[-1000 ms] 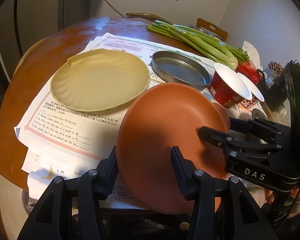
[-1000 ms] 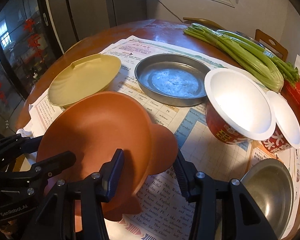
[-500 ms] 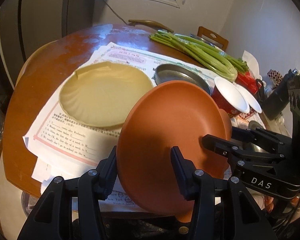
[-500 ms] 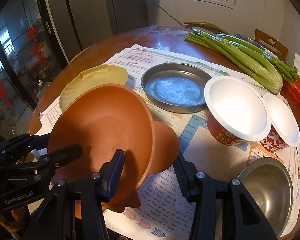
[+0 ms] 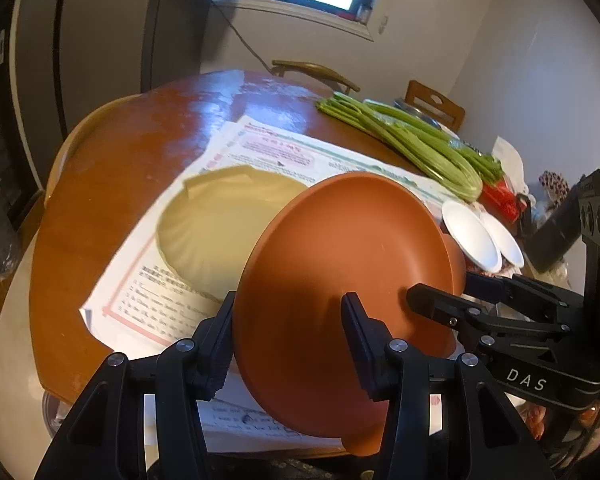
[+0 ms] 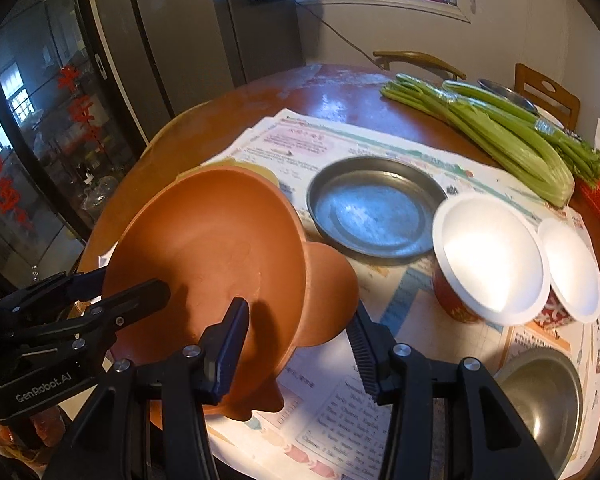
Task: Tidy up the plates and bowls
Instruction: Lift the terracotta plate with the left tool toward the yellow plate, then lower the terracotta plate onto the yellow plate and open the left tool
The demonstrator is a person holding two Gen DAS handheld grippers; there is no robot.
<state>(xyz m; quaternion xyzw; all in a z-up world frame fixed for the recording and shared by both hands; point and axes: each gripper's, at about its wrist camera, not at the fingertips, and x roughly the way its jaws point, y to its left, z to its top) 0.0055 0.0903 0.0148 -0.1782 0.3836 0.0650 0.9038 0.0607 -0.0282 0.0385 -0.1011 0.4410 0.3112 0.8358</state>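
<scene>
Both grippers, left (image 5: pixel 288 332) and right (image 6: pixel 300 332), clamp the tilted orange bowl (image 5: pixel 340 280); yellow plate (image 5: pixel 220 232) at ten o'clock, nothing stacked yet.

Orange dish (image 6: pixel 212 240) — tilted, gripped at its rim by right claw (image 6: pixel 296 340) and left claw (image 6: pixel 120 292). Worktop (image 6: pixel 220 120) — steel plate (image 6: pixel 374 212), two white cups (image 6: pixel 492 256), celery (image 6: pixel 500 128), steel bowl (image 6: pixel 548 396).

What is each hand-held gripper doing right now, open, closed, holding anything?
Left hand-held gripper: closed on the orange dish's rim.
Right hand-held gripper: closed on the same orange dish, at its opposite side; the dish is tilted above the table.
</scene>
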